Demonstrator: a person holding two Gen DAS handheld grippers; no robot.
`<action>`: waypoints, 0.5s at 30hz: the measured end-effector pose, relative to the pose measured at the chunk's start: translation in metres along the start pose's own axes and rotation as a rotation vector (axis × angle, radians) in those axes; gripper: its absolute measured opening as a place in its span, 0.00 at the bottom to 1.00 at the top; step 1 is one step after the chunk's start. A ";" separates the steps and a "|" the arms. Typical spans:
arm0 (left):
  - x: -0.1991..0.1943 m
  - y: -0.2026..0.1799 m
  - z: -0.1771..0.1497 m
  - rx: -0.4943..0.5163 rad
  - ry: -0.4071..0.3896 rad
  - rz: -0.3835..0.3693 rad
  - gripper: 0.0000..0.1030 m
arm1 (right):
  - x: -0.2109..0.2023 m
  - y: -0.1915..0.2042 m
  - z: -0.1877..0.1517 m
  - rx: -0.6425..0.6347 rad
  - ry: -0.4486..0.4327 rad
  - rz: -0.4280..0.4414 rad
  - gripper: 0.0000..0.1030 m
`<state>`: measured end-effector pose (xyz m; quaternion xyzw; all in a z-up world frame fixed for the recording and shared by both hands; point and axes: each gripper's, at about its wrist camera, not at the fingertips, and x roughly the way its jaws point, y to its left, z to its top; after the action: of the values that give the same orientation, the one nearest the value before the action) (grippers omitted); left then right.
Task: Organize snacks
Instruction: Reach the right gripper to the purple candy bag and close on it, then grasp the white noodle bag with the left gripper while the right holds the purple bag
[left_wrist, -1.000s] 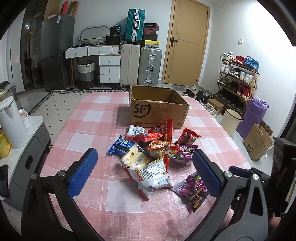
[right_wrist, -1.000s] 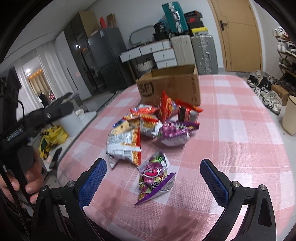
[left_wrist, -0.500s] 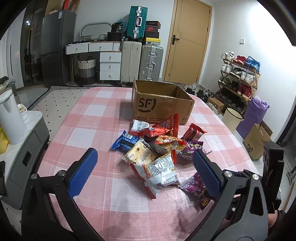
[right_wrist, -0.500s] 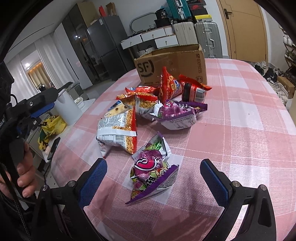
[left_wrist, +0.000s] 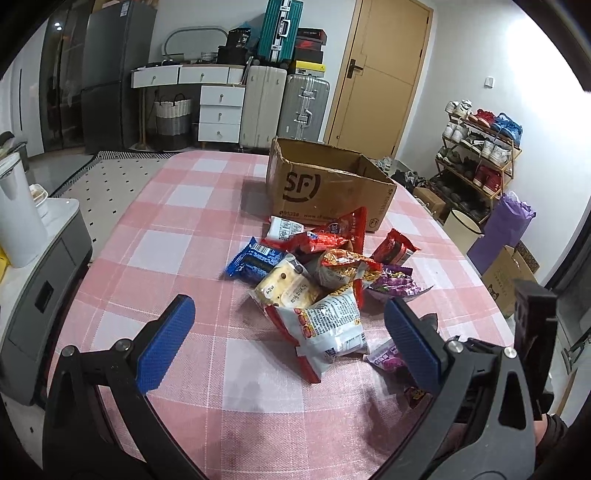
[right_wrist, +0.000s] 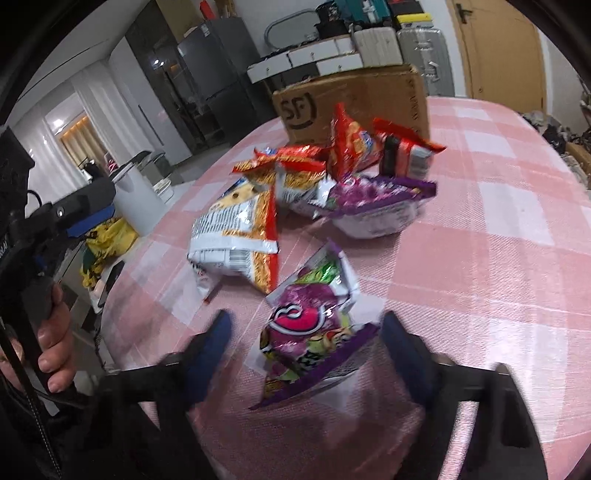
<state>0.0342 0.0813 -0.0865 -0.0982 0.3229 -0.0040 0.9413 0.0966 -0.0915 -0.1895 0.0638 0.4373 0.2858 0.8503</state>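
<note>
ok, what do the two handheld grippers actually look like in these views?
Both match: the left gripper and the right gripper have black, angular finger arms with silver screws and blue, textured, rectangular pads. A thin black cable hangs by the left gripper's handle. The right gripper's fingers are motion-blurred.

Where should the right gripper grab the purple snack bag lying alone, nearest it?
Across its puffed middle, coming from above. The purple snack bag lies flat on the tablecloth, apart from the pile, long axis pointing away from the right gripper, so its narrow width fits the span. The blurred jaws already straddle it and are closing; pads look not yet on it.
</note>
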 end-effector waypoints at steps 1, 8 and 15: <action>-0.001 -0.001 -0.001 0.000 0.000 0.001 0.99 | 0.002 0.000 -0.001 -0.002 0.005 -0.006 0.71; -0.002 -0.001 -0.001 -0.001 0.001 0.000 0.99 | 0.004 -0.008 -0.003 0.025 0.011 0.028 0.52; -0.002 -0.001 -0.002 -0.003 0.006 0.004 0.99 | -0.002 -0.014 -0.005 0.052 -0.008 0.034 0.47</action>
<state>0.0313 0.0801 -0.0872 -0.0988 0.3262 -0.0021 0.9401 0.0979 -0.1048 -0.1964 0.0943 0.4402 0.2887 0.8450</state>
